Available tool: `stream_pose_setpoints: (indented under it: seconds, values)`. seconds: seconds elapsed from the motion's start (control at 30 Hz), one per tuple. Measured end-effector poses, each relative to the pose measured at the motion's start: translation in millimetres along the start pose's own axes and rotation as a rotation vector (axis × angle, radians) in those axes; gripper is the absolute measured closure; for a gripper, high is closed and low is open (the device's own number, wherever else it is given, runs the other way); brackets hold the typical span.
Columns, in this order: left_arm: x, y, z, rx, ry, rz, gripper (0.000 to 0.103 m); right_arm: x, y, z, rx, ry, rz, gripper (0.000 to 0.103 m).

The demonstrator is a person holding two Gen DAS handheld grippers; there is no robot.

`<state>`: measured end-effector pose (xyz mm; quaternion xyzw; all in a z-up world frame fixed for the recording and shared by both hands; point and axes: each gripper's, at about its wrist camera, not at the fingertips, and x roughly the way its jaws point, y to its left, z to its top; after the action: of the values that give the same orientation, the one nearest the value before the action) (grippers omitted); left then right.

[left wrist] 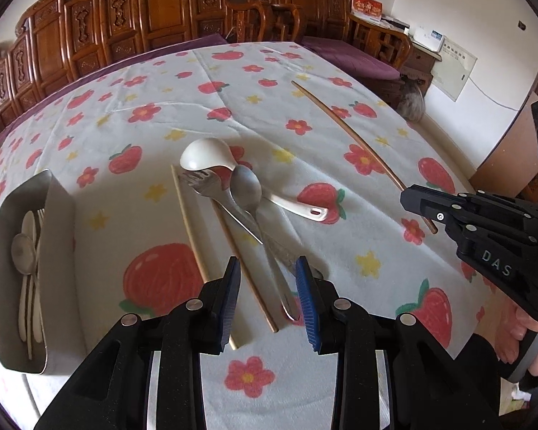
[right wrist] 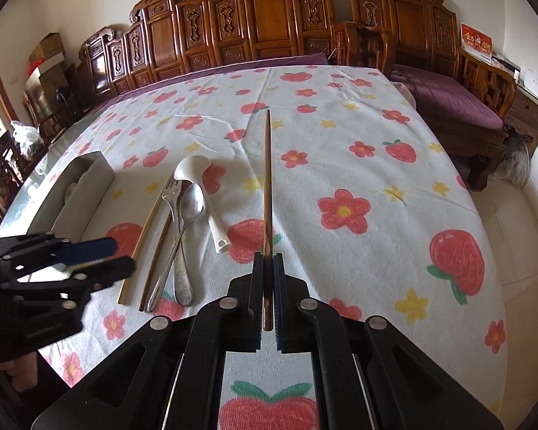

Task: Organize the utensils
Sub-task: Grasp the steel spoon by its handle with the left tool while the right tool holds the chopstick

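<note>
The dark brown chopstick (right wrist: 267, 193) runs up the middle of the right wrist frame, its near end clamped between the blue pads of the right gripper (right wrist: 268, 297), its far tip pointing toward the carved wooden screen (right wrist: 262, 18) at the top. In the left wrist frame the same chopstick (left wrist: 344, 130) slants from upper centre down into that gripper (left wrist: 421, 211) at the right edge.

Left of centre in the right wrist frame lies a cluster of utensils: a white ladle spoon (right wrist: 197, 175), a metal spoon (right wrist: 192, 204), a fork (right wrist: 172, 193), a pale chopstick (right wrist: 143, 240) and a second brown chopstick (right wrist: 157, 261), all on the strawberry tablecloth (right wrist: 376, 165).

The left gripper (left wrist: 269, 301) hangs over the near ends of these pieces with its jaws parted and nothing pinched; the spoon handle and brown chopstick show in the gap.

At the left edge of the left wrist frame sits a metal tray (left wrist: 59, 251) holding pale spoons (left wrist: 27, 258).
</note>
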<state>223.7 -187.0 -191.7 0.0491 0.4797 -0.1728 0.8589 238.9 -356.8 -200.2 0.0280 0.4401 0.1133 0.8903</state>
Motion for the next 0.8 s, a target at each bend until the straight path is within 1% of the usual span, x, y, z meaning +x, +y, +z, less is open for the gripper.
stream_pose_setpoints:
  seconds: [0.1, 0.13, 0.17, 0.2, 0.3, 0.53, 0.7, 0.73, 0.77, 0.8]
  values:
    - [16, -7, 3, 0.006, 0.027, 0.011, 0.081, 1, -4, 0, 0.016, 0.001, 0.009, 0.097]
    - [20, -8, 4, 0.007, 0.032, 0.013, 0.084, 1, -4, 0, 0.020, 0.001, 0.011, 0.097]
    - [24, -9, 4, 0.012, 0.035, 0.013, 0.093, 2, -5, -1, 0.024, 0.004, 0.015, 0.097]
    - [29, -11, 3, 0.020, 0.045, 0.017, 0.096, 3, -6, -1, 0.026, 0.008, 0.018, 0.097]
    - [37, -12, 2, 0.024, 0.071, 0.029, 0.096, 4, -6, -2, 0.029, 0.012, 0.021, 0.097]
    - [41, -16, 1, 0.053, 0.071, 0.083, 0.095, 3, -7, 0, 0.045, 0.003, 0.030, 0.097]
    - [44, -17, 5, 0.063, 0.077, 0.100, 0.093, 3, -7, 0, 0.044, 0.003, 0.033, 0.097]
    - [44, -17, 6, 0.065, 0.077, 0.105, 0.090, 3, -7, 0, 0.043, 0.003, 0.033, 0.097]
    - [45, -16, 7, 0.069, 0.077, 0.117, 0.083, 2, -7, 0, 0.043, 0.003, 0.034, 0.097]
    - [45, -15, 8, 0.071, 0.076, 0.130, 0.080, 3, -6, 0, 0.041, 0.004, 0.035, 0.097]
